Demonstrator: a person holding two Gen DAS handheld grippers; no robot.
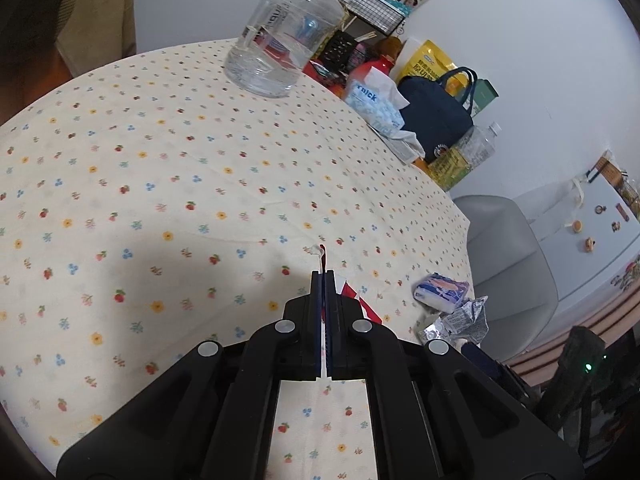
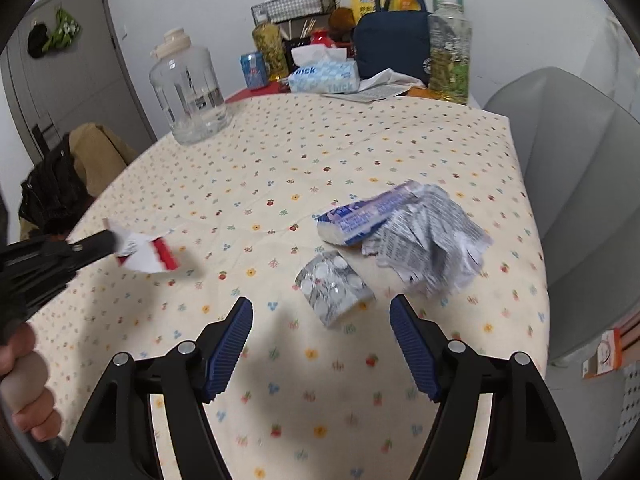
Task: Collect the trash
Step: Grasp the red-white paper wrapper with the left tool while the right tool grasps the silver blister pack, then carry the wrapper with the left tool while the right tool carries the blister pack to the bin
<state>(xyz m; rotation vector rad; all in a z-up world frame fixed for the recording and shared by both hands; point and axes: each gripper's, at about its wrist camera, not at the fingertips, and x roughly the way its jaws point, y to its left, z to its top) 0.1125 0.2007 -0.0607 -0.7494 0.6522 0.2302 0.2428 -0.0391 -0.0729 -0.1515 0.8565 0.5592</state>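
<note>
Left tongs: pressed together on a red-and-white wrapper; seen from the right wrist view, the scrap is lifted clear of the surface at the near left.
Red-and-white wrapper: thin, flat torn paper or film, white with a red jagged-edged band; long axis runs roughly left to right, free end pointing right, away from the tongs.
Right tongs: spread wide, ribbed blue pads, holding nothing, hovering just near of the silver piece.
Silver blister pack: shiny foil with round bubbles, curled into a stubby block; long axis slants from far left to near right.
Blue-and-white packet: soft rectangular pack, printed; long axis runs left to right, tilted up toward the far right, touching the crumpled sheet.
Crumpled leaflet: creased paper with fine print, bunched, at the right.
Surface: cream cloth with small flower dots.
Far end: clear plastic water jug, tissue pack, navy bag.
</note>
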